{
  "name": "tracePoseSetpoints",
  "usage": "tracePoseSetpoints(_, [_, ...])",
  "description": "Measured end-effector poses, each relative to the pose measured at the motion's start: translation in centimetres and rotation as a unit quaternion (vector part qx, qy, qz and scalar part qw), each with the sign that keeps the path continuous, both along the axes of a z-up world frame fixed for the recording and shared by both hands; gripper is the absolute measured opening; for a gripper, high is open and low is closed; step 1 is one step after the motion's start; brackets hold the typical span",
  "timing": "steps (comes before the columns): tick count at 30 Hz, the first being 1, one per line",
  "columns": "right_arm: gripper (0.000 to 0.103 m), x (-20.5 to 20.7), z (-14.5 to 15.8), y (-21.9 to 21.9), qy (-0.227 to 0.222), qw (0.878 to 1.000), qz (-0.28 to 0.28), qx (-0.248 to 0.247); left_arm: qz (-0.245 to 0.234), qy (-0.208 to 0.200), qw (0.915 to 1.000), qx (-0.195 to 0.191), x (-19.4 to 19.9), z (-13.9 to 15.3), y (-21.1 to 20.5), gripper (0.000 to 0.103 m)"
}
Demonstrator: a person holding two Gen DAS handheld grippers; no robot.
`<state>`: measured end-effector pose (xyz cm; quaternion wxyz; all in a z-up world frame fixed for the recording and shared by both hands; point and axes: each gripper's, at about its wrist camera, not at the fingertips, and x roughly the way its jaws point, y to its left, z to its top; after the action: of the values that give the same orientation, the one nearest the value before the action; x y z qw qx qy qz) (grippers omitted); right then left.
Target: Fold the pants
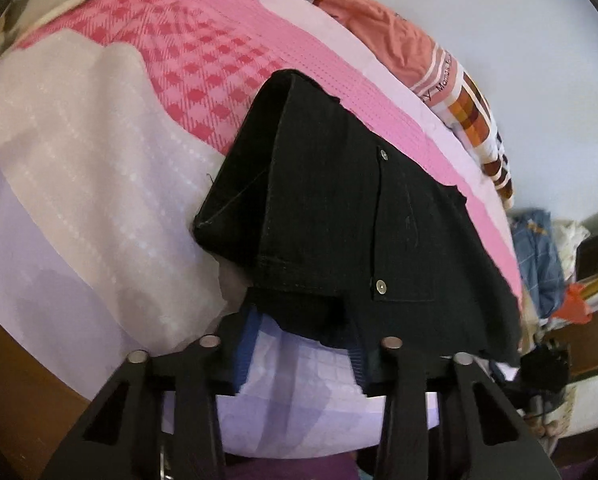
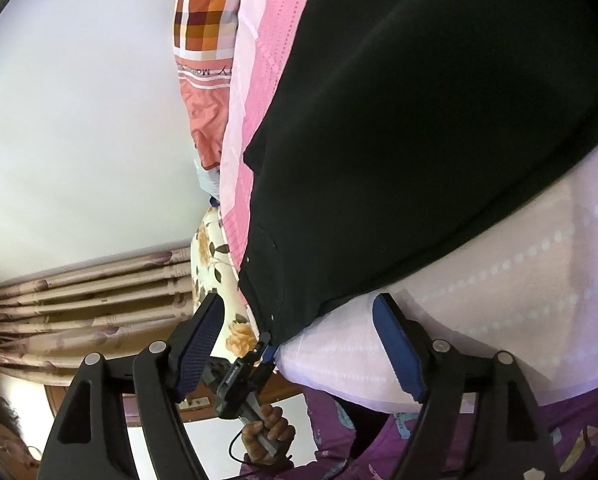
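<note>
Right gripper [image 2: 299, 344] gapes, tilted sideways, beside black pants [image 2: 419, 140].

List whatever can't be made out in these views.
1. Left wrist view: the pants hem covers the fingertips of the left gripper, so whether it grips is unclear.
2. Right wrist view: the pants run off the top and right edges, so their fold is unseen.
3. Right wrist view: the pillow lettering is partly covered by the sheet.

pants [image 1: 339, 208] showing black | bedsheet [image 1: 99, 184] showing pink check fading to pale lilac, dotted lines | pillow [image 2: 203, 20] showing orange-brown plaid | curtain [image 2: 79, 300] showing beige | claw pads [image 2: 399, 344] showing blue
</note>
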<state>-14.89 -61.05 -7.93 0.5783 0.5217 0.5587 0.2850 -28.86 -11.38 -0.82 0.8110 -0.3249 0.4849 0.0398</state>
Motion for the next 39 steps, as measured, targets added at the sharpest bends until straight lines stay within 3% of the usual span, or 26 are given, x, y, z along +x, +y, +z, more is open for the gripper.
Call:
tracePoseSetpoints(7, [0.075,0.6,0.6,0.3,-0.010,1.000,0.002,0.006,-0.003,-0.052,0.9915,0.120,0.8,4.1,-1.1,0.029])
tracePoseSetpoints(10, [0.075,0.9,1.3,0.5,-0.021,1.000,0.005,0.016,0.007,-0.062,0.9870,0.148,1.9,4.9,0.0,0.029])
tracePoseSetpoints(12, [0.075,1.0,1.7,0.7,-0.027,0.999,0.009,0.016,-0.005,-0.055,0.9861,0.157,2.5,4.4,0.3,0.029])
tracePoseSetpoints(16, [0.076,1.4,2.0,0.8,-0.032,0.999,0.015,0.025,-0.005,-0.002,0.9902,0.140,2.9,0.8,1.1,0.032])
tracePoseSetpoints(20, [0.076,3.2,4.3,1.6,-0.073,0.996,0.048,0.010,-0.014,-0.013,0.9819,0.189,2.8,0.7,0.0,0.035])
tracePoseSetpoints(23, [0.076,5.3,6.7,2.9,-0.127,0.987,0.093,-0.038,0.006,-0.020,0.9823,0.186,2.6,1.3,0.1,0.034])
tracePoseSetpoints(25, [0.076,7.2,8.2,3.9,-0.169,0.975,0.121,-0.080,0.018,-0.024,0.9765,0.213,2.5,1.6,0.5,0.034])
tracePoseSetpoints(27, [0.076,9.8,9.5,5.6,-0.218,0.956,0.166,-0.106,0.028,-0.006,0.9855,0.167,2.7,0.2,1.9,0.034])
tracePoseSetpoints(29, [0.076,12.2,10.3,7.5,-0.261,0.931,0.201,-0.157,0.049,-0.017,0.9910,0.124,2.1,-0.1,3.1,0.034])
tracePoseSetpoints(31, [0.076,14.3,10.6,9.5,-0.292,0.909,0.235,-0.181,0.050,-0.024,0.9866,0.153,1.8,0.7,3.0,0.034])
tracePoseSetpoints(37, [0.074,18.4,9.8,16.1,-0.353,0.849,0.320,-0.227,0.059,-0.047,0.9801,0.184,0.9,3.2,2.9,0.035])
tracePoseSetpoints(39, [0.070,18.9,9.3,17.9,-0.363,0.829,0.351,-0.241,0.072,-0.040,0.9789,0.187,0.4,3.7,3.2,0.041])
